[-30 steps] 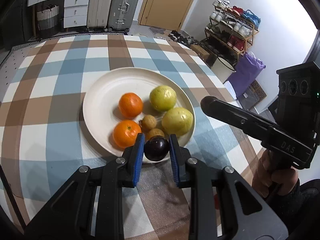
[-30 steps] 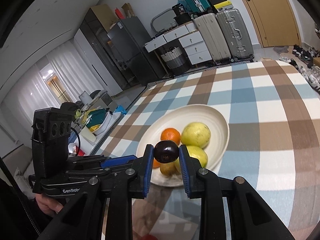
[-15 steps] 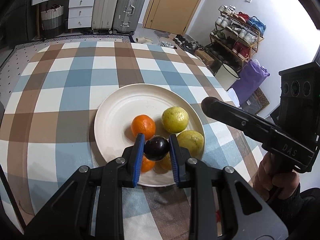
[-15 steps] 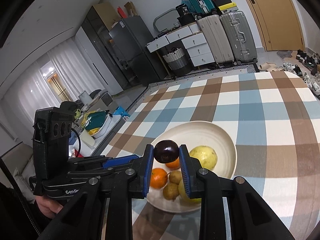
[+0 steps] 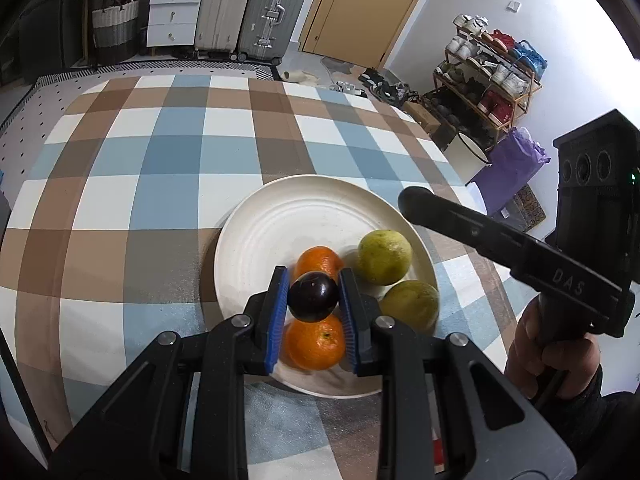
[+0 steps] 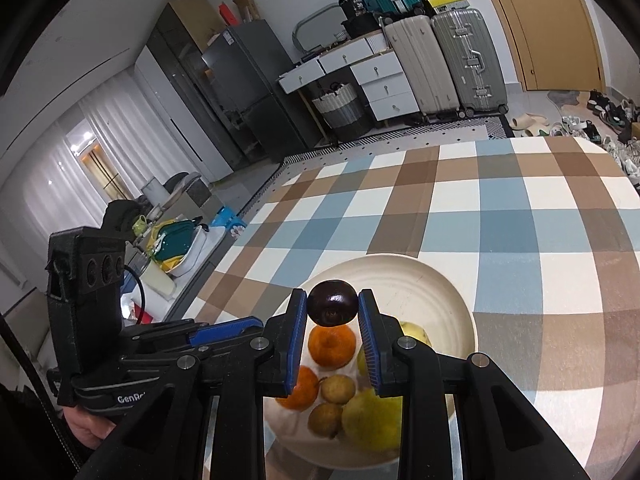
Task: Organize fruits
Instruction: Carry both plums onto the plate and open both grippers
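while each gripper, the left gripper (image 5: 313, 296) and the right gripper (image 6: 333, 309), clamps its own dark plum over the plate (image 5: 256, 248), a plum dropped there may roll off the oranges (image 5: 316, 342).

At the top of the left wrist view, 2 suitcases (image 5: 252, 4) stand beside white drawers (image 5: 176, 12) and a wooden door (image 5: 360, 4). A shoe rack (image 5: 488, 76) lines the white wall at right. White curtains (image 6: 92, 160) glow at the right wrist view's left.

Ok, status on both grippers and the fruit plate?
Left gripper shut on a dark round plum. Right gripper shut on a second dark plum. Both above the round cream plate of fruit. Nothing in the way.
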Available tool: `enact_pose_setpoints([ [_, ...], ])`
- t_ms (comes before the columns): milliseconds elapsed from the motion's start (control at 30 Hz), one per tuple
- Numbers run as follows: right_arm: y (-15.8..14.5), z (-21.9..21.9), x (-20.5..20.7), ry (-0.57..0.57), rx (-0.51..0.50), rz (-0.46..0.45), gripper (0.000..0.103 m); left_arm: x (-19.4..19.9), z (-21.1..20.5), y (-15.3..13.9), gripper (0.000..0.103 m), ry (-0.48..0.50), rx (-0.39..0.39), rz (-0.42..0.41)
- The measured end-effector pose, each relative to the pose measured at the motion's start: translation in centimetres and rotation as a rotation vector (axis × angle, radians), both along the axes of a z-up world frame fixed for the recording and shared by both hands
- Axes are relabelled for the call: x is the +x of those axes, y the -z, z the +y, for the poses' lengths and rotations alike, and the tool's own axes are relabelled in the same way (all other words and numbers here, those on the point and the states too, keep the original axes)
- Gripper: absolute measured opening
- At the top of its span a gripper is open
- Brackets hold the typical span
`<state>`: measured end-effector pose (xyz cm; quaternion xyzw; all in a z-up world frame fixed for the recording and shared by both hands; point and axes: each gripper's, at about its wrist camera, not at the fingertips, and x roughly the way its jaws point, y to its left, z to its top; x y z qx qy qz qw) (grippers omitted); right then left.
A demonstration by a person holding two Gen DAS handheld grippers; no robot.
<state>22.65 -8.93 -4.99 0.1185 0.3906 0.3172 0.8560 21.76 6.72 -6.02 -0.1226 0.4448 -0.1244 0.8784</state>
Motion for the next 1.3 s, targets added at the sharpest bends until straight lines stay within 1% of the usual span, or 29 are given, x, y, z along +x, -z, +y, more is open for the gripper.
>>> enact_pose_setpoints([
  [367, 1.8, 1.2, 2.1, 0.002, -0.02, 0.056, 0.026, 1.3, 0.1, 1.6, 0.022, 0.002, -0.008, 0.032],
  [600, 2.6, 2.1, 3.0, 0.004, -0.042, 0.074, 0.026, 2.0, 0.2, 2.3, 0.022, -0.011, 0.007, 0.047],
  [800, 3.3, 2.8, 3.3, -0.004, -0.045, 0.088, 0.027, 2.2, 0.5, 2.7, 0.022, -0.014, -0.001, 0.055],
  [833, 3.3, 2.8, 3.4, 0.0, -0.047, 0.093, 0.027, 2.2, 0.5, 2.7, 0.022, -0.014, -0.001, 0.053],
  [900, 3.3, 2.7, 3.4, 0.011, -0.051, 0.095, 0.036, 2.2, 0.4, 2.6, 0.022, -0.016, 0.0, 0.052],
  [967, 3.2, 2.4, 3.2, 0.022, -0.045, 0.09, 0.051, 2.1, 0.4, 2.5, 0.023, -0.015, 0.002, 0.052],
  [1033, 2.8, 1.9, 3.0, 0.035, -0.024, 0.075, 0.052, 2.0, 0.2, 2.4, 0.03, -0.011, 0.009, 0.044],
  [1167, 2.2, 1.1, 2.5, 0.058, -0.001, 0.062, 0.052, 1.6, 0.6, 2.3, 0.036, -0.027, 0.001, 0.046],
  [1300, 1.5, 0.2, 1.5, 0.075, 0.016, 0.048, 0.052, 0.5, 0.9, 1.4, 0.042, -0.053, 0.0, 0.018],
])
